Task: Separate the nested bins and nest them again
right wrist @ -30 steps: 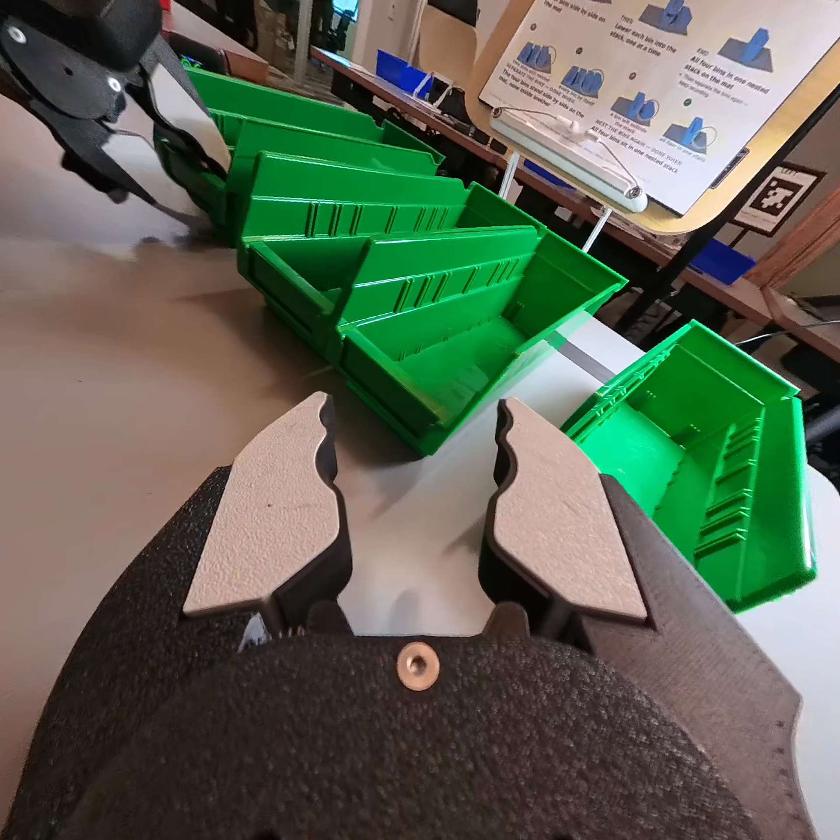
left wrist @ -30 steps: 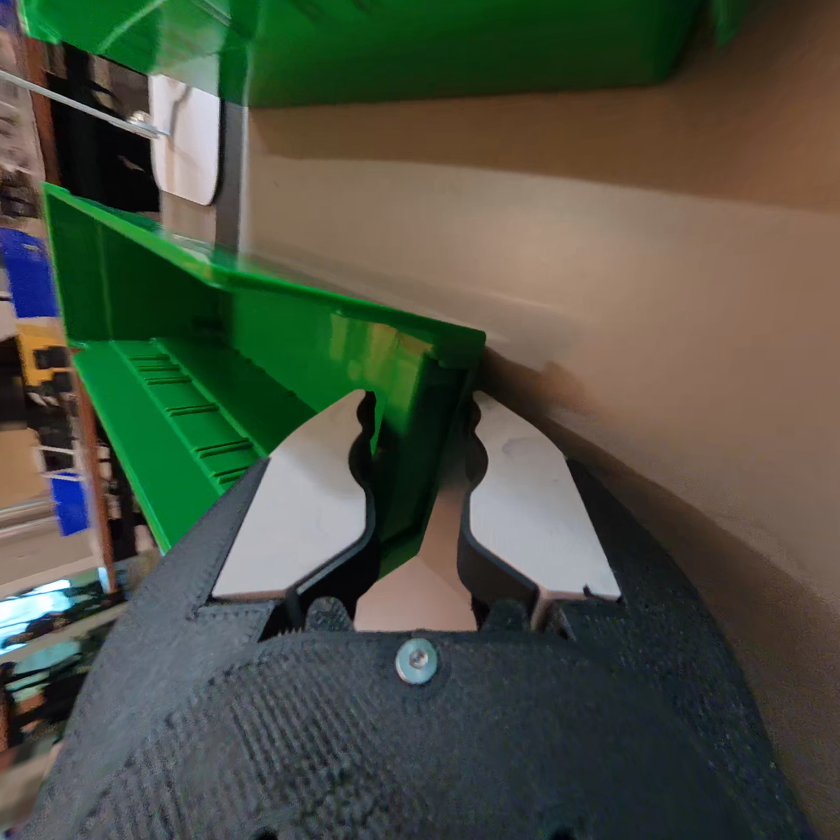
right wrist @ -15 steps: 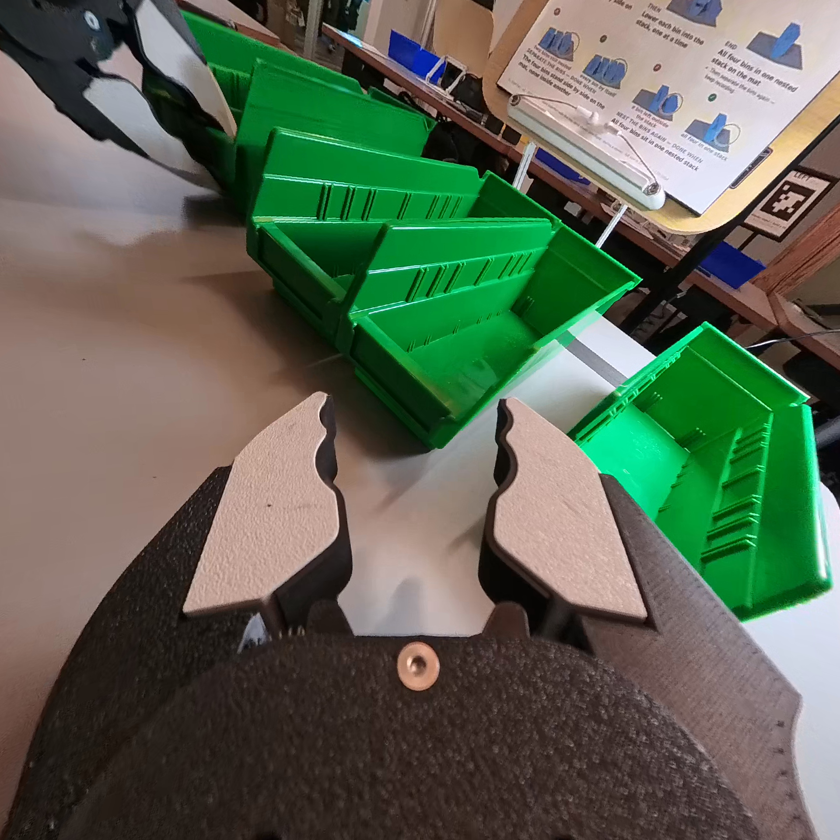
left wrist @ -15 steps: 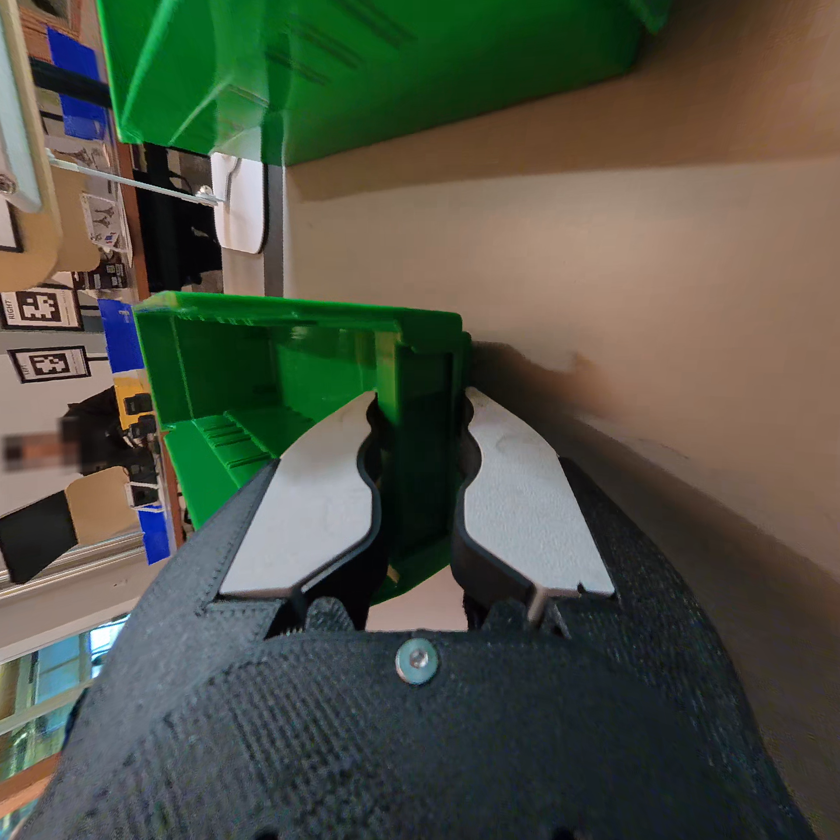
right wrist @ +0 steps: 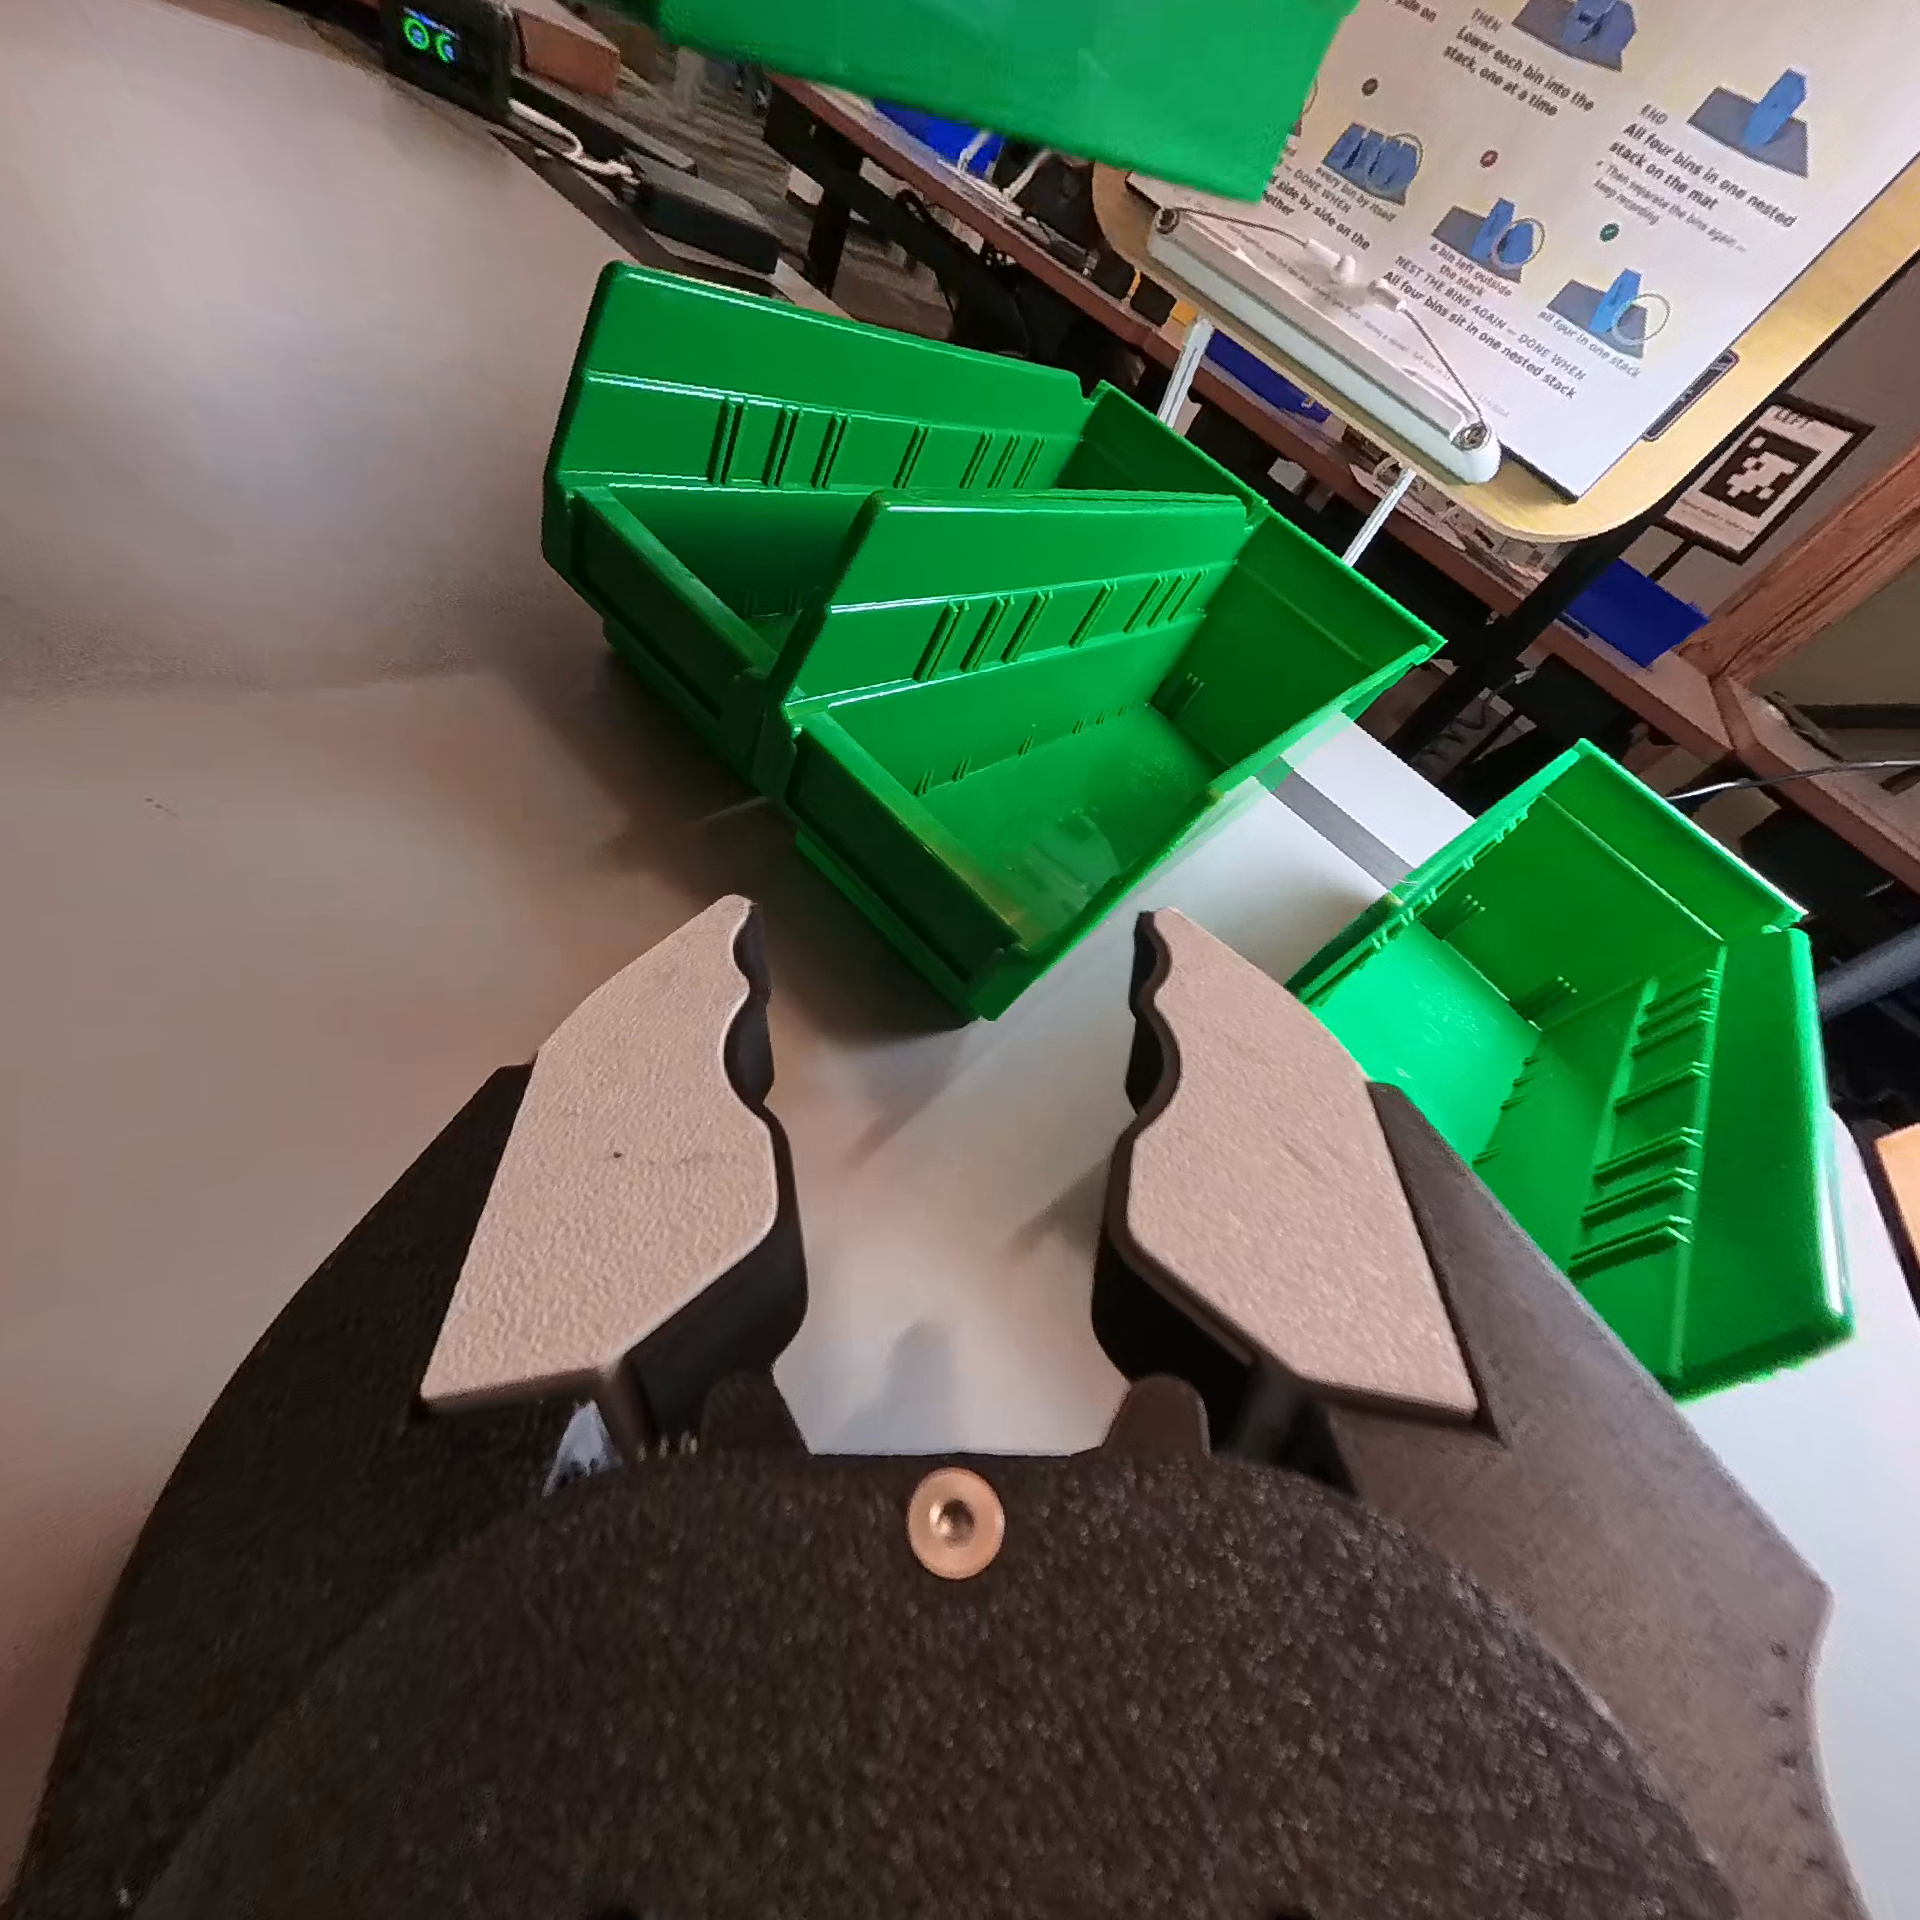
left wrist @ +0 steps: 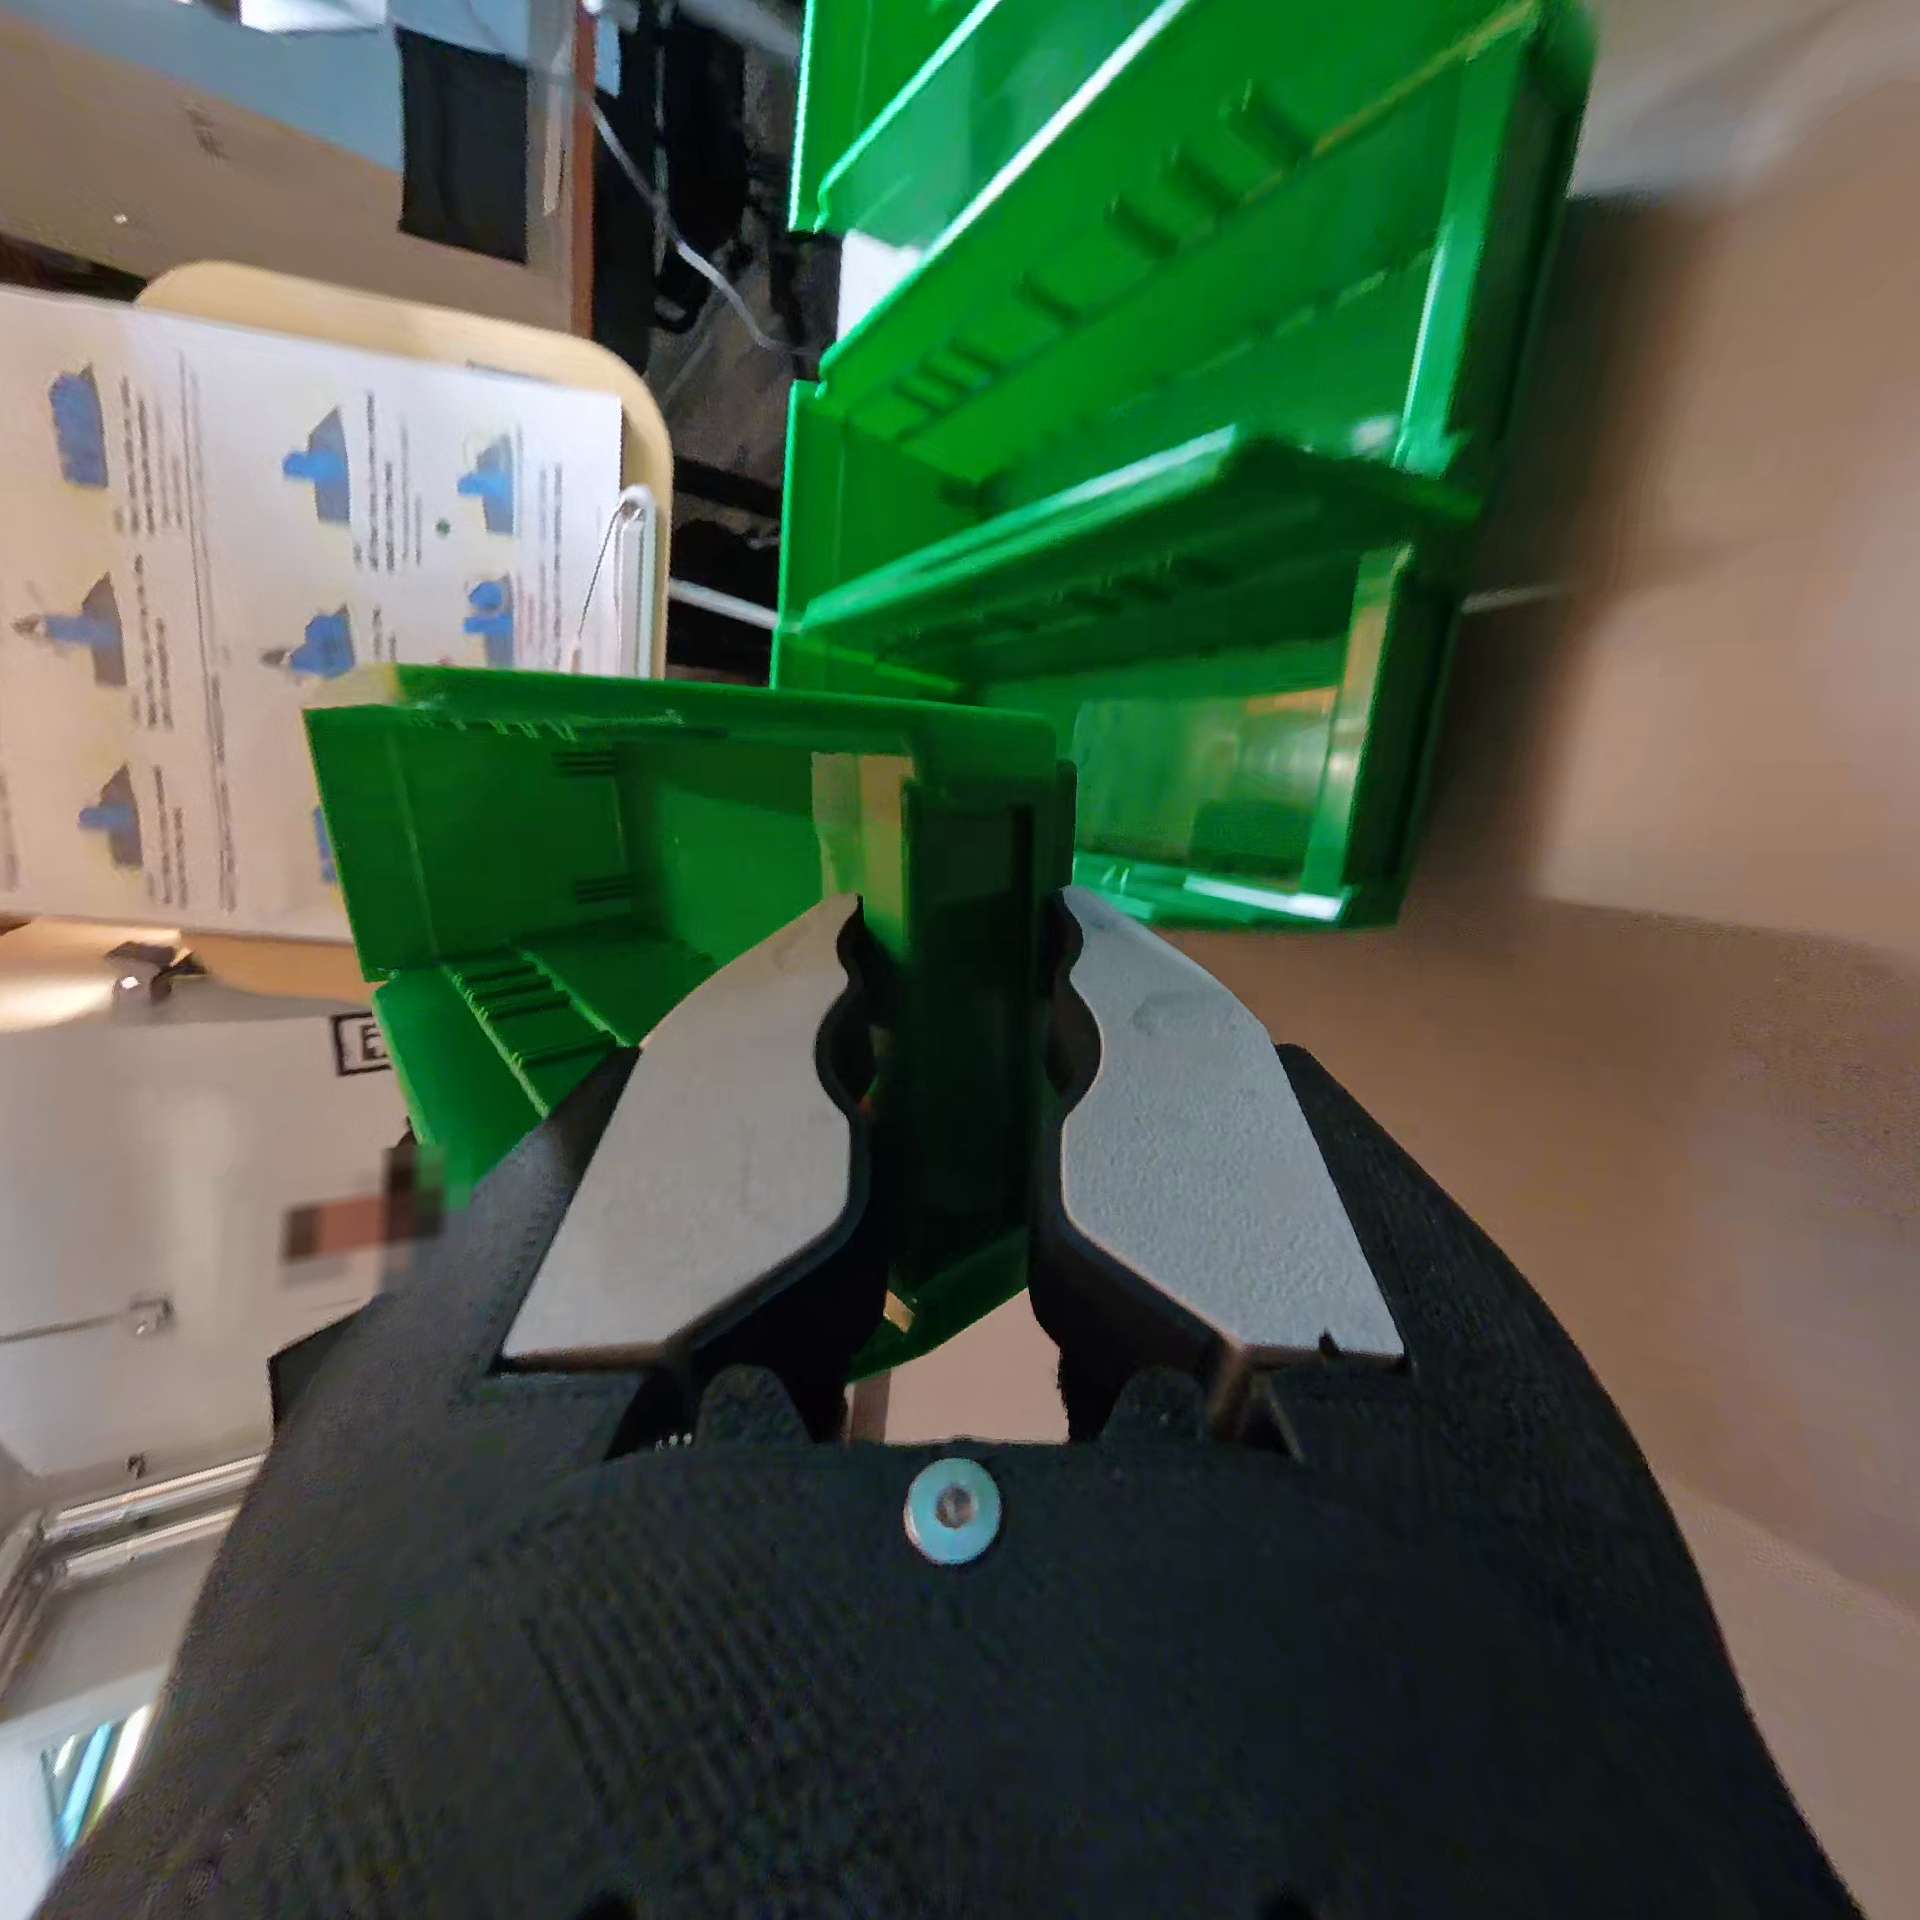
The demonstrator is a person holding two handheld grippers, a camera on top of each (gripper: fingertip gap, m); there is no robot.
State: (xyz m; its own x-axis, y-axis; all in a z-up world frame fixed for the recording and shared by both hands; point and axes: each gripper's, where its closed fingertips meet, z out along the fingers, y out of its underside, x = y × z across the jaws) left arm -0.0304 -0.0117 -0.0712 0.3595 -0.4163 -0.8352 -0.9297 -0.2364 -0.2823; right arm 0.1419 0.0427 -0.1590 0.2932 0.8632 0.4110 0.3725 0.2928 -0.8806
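The left gripper (left wrist: pixel 956 1039) pinches the end wall of one green bin (left wrist: pixel 665 831), up in the air above the table (right wrist: pixel 260 831), which looks light, stiff and slippery, while the right gripper (right wrist: pixel 951 1023) waits wide open, holding nothing.

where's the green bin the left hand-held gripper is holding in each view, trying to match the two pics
Left wrist view: the held green bin sits at centre, its near wall clamped in the left hand-held gripper.
Right wrist view: only its underside shows, at the top edge, lifted above the table.
Shared landmark: the pair of green bins side by side on the table, and the instruction board behind them.
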